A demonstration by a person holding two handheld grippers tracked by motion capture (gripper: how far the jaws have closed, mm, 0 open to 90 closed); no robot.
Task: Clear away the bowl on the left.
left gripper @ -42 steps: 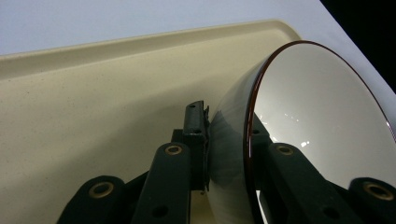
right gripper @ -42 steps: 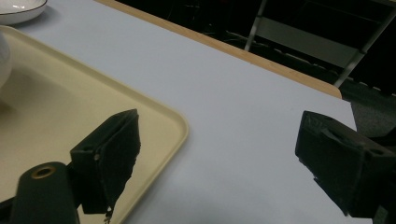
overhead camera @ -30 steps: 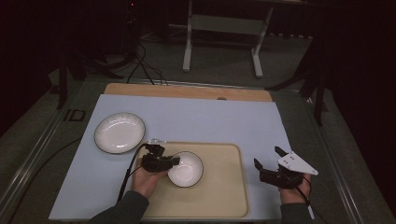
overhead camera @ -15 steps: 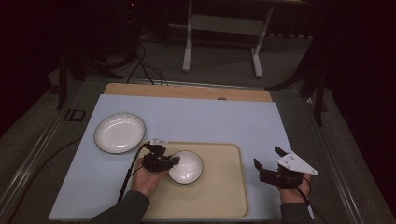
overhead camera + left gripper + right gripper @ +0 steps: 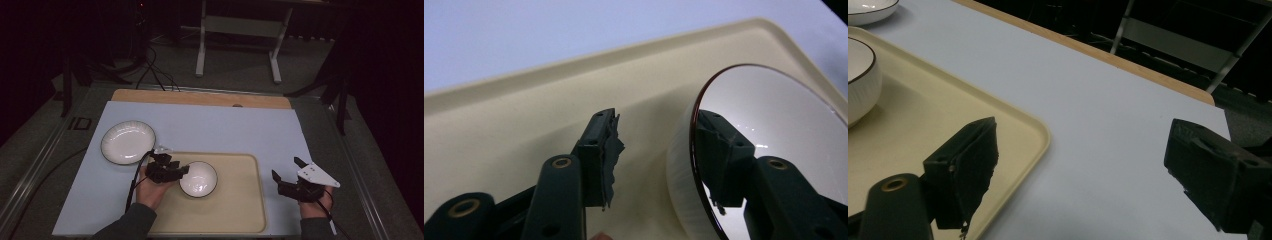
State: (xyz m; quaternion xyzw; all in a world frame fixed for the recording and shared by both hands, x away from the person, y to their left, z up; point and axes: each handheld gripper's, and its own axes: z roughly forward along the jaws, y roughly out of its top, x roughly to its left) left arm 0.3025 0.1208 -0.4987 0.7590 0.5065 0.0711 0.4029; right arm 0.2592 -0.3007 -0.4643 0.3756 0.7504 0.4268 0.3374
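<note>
Each hand carries a matte black plastic left gripper [image 5: 176, 170] or right gripper [image 5: 287, 175] with chunky fingers [image 5: 599, 150] pinned by brass-coloured rivets. The pads look ragged at the edges. A pale grey three-cornered plate tops the right one; black cables trail away. The sleeves seem dark grey.
</note>
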